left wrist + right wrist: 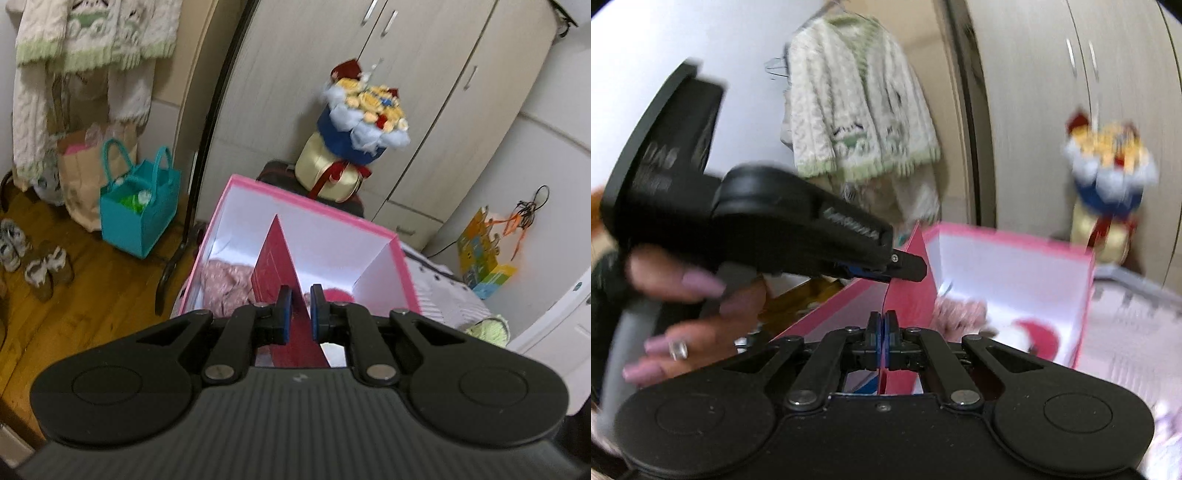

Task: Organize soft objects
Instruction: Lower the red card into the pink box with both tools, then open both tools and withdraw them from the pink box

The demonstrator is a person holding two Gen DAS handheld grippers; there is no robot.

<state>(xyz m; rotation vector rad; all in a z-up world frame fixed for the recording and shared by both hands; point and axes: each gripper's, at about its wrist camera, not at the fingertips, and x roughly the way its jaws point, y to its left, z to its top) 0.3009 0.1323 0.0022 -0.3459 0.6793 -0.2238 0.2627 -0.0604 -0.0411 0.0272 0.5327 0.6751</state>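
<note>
A pink box (314,205) with a white inside stands open ahead, also in the right wrist view (1015,240). A pink knitted item (225,284) lies in its left part, and a red and white soft item (1038,336) in its right. A flat red-pink panel (275,266), seemingly the box's lid, stands on edge over the box. My left gripper (301,306) is shut on it. My right gripper (883,325) is shut on the same panel (908,295), lower down. The left gripper (886,271), held by a hand (694,295), clamps the panel's upper edge.
A flower bouquet (365,107) sits on a dark suitcase (273,173) before the wardrobe (424,74). A teal bag (136,218), shoes (37,266) and a mirror stand (207,147) occupy the wooden floor at left. A cardigan (85,33) hangs above. Striped bedding (439,291) lies to the right.
</note>
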